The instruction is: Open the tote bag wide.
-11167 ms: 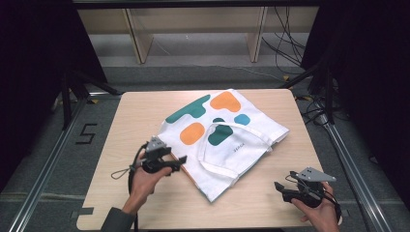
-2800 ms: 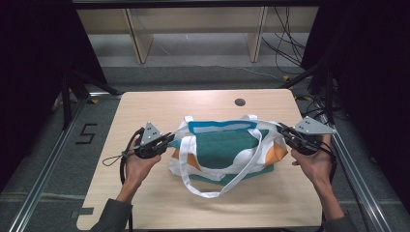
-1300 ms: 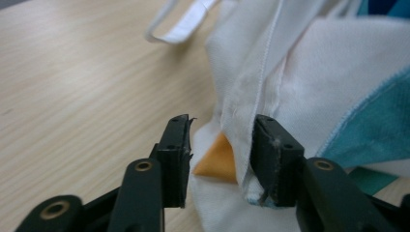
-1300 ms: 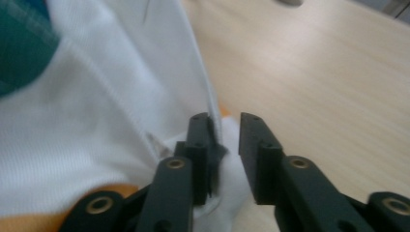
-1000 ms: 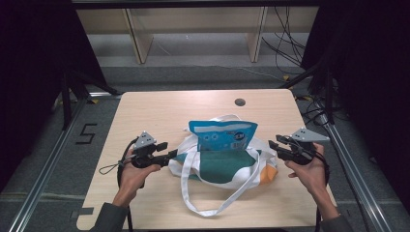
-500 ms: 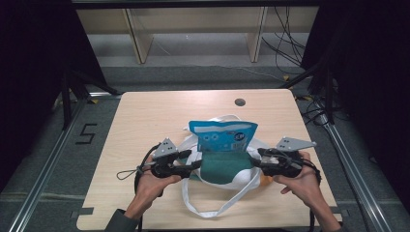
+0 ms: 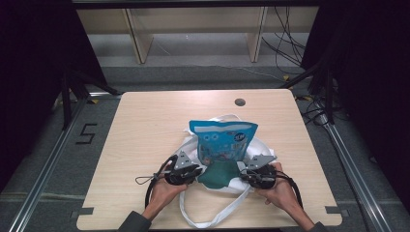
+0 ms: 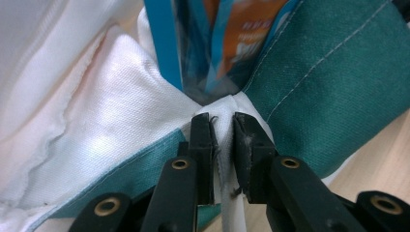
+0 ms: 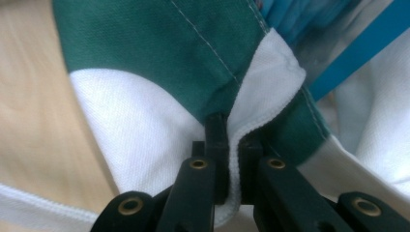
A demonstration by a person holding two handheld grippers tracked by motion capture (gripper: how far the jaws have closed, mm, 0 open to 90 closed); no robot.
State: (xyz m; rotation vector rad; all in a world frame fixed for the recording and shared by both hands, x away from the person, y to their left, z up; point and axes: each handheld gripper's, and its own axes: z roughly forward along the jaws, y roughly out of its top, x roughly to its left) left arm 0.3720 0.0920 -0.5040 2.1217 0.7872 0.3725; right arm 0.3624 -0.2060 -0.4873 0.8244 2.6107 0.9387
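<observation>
On the tabletop (image 7: 145,125), the left gripper (image 7: 195,174) and right gripper (image 7: 243,176), jaws just closed, each pinch the tote bag (image 7: 220,175) rim beside the blue snack packet (image 7: 223,142).

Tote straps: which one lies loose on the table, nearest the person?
The long white strap, looping flat toward the near table edge between both forearms; the other strap arcs behind the blue snack bag.

Woven cloth tote bag (image 7: 220,174), glossy plastic snack packet (image 7: 223,140), matt pale wood table (image 7: 145,125), matt black tongs
</observation>
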